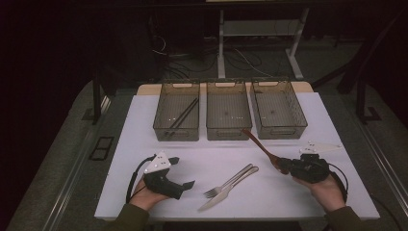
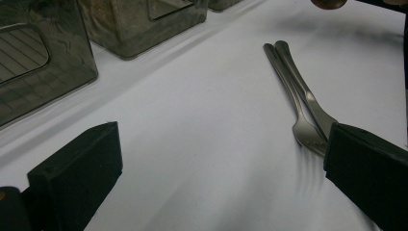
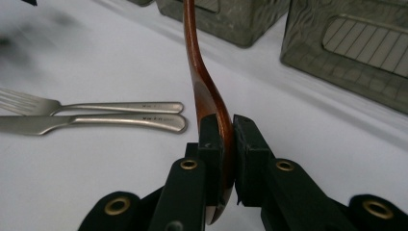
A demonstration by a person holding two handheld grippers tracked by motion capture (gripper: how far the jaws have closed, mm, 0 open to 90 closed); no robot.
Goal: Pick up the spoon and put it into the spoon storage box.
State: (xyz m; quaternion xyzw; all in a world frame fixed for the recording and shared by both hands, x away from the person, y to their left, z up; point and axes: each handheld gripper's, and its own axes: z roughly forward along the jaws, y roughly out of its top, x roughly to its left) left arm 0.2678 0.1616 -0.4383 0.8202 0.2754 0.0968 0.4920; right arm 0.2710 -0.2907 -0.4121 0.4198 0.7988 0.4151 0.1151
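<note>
Nearest the camera in the high view, at about 7 o'clock on the white desk [image 1: 144, 110], the left gripper [image 1: 182, 173] rests in a hand with its jaws wide apart and nothing between them; in the left gripper view those jaws frame bare desk, with the fork [image 2: 298, 115] and the knife [image 2: 308, 96] lying just by the right-hand jaw. At about 4 o'clock the right gripper [image 1: 284, 166] sits in the other hand, its jaws clamped on the bowl end of a wooden spoon [image 1: 262, 149]. The spoon's handle slants up and away toward 11 o'clock from that gripper, its tip near the front wall of the middle bin [image 1: 228, 132]. In the right gripper view the spoon [image 3: 204, 91] stands on edge between the two pads. Fork [image 1: 226, 184] and knife [image 1: 226, 191] lie side by side, touching, at 6 o'clock between the two grippers. Three smoky plastic bins stand in a row at 12 o'clock; the left bin [image 1: 163, 127] holds a pair of dark chopsticks [image 1: 184, 115], and the right bin [image 1: 298, 120] stands just beside the middle one.
</note>
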